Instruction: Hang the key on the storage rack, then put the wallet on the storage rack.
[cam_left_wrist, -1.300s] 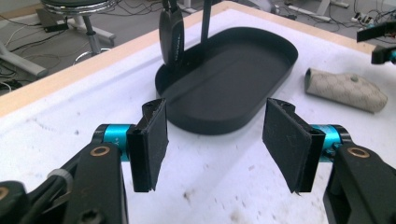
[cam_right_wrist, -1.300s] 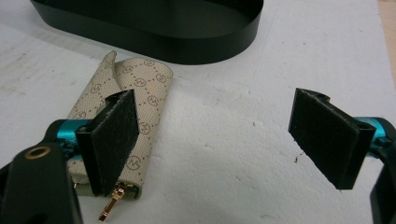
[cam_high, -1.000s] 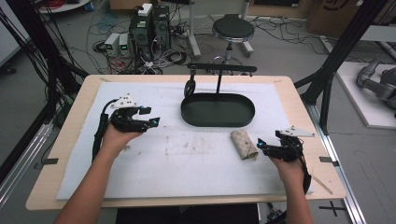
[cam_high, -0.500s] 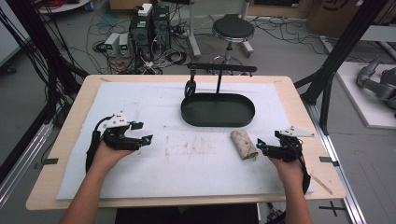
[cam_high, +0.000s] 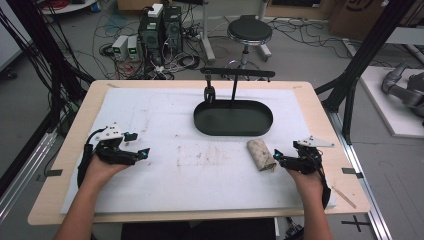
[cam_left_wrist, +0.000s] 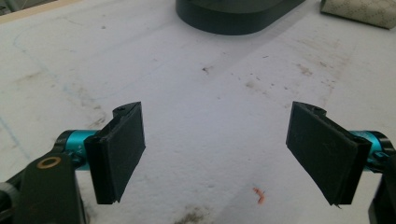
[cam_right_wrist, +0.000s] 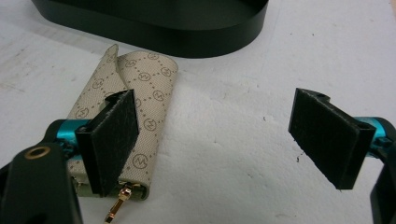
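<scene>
A beige patterned pouch (cam_high: 261, 155) lies rolled on the white mat, just in front of the black oval tray (cam_high: 233, 118). In the right gripper view the pouch (cam_right_wrist: 140, 107) has a gold zipper pull (cam_right_wrist: 119, 203) at its near end and sits behind my left-hand pad. My right gripper (cam_high: 280, 159) is open, its jaws wide apart right beside the pouch with nothing between them (cam_right_wrist: 215, 135). My left gripper (cam_high: 140, 152) rests open at the left of the mat, over bare mat (cam_left_wrist: 215, 149).
The tray carries a black stand with a crossbar (cam_high: 238, 74) and a hanging clip (cam_high: 208, 92). The mat (cam_high: 190, 165) is stained in the middle. A small orange scrap (cam_left_wrist: 258, 196) lies near the left gripper. Beyond the table are cables, computers and a stool (cam_high: 249, 31).
The left hand and gripper have drawn back toward the near left of the mat. The right gripper has stayed beside the pouch.
</scene>
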